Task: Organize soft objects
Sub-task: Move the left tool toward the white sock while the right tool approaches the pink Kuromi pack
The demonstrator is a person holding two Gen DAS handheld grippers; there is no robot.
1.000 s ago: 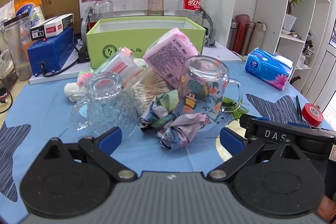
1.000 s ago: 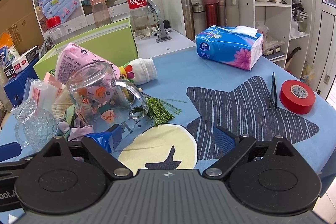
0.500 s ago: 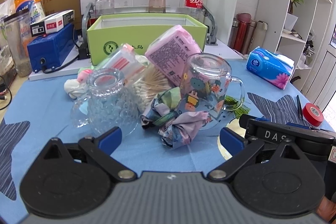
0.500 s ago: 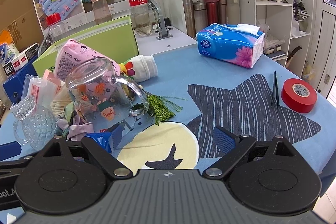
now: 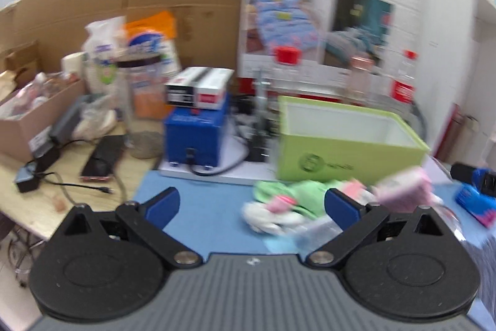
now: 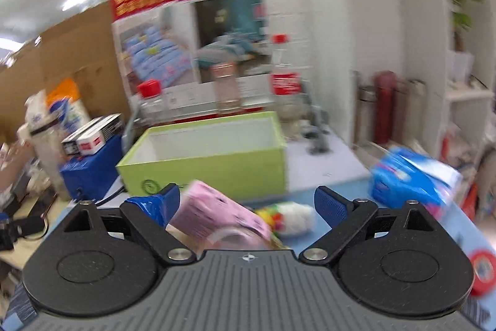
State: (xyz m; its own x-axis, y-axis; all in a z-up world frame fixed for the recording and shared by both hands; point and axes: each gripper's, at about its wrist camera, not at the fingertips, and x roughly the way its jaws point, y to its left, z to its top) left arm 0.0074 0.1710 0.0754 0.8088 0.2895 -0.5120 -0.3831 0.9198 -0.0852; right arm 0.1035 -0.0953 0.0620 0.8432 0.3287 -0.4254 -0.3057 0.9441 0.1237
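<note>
Both views are motion-blurred. The open green box (image 5: pixel 347 157) (image 6: pixel 210 157) stands behind the pile and looks empty inside. In the left wrist view a green, pink and white cloth bundle (image 5: pixel 288 200) lies between my left gripper's (image 5: pixel 252 205) open fingers, and a pink tissue pack (image 5: pixel 403 188) sits to its right. In the right wrist view the pink pack (image 6: pixel 217 216) and a white rolled cloth (image 6: pixel 291 216) lie low between my right gripper's (image 6: pixel 246 205) open fingers. Neither gripper holds anything.
A blue device (image 5: pixel 195 132) with cables stands left of the box, with jars and a cardboard box (image 5: pixel 28 120) beyond. Bottles (image 6: pixel 285 76) stand behind the green box. A blue tissue pack (image 6: pixel 409 176) and red tape roll (image 6: pixel 483 269) lie at the right.
Both grippers have risen and tilted up towards the green box. The left one has also swung left. The glasses have dropped out of view. Both stay open.
</note>
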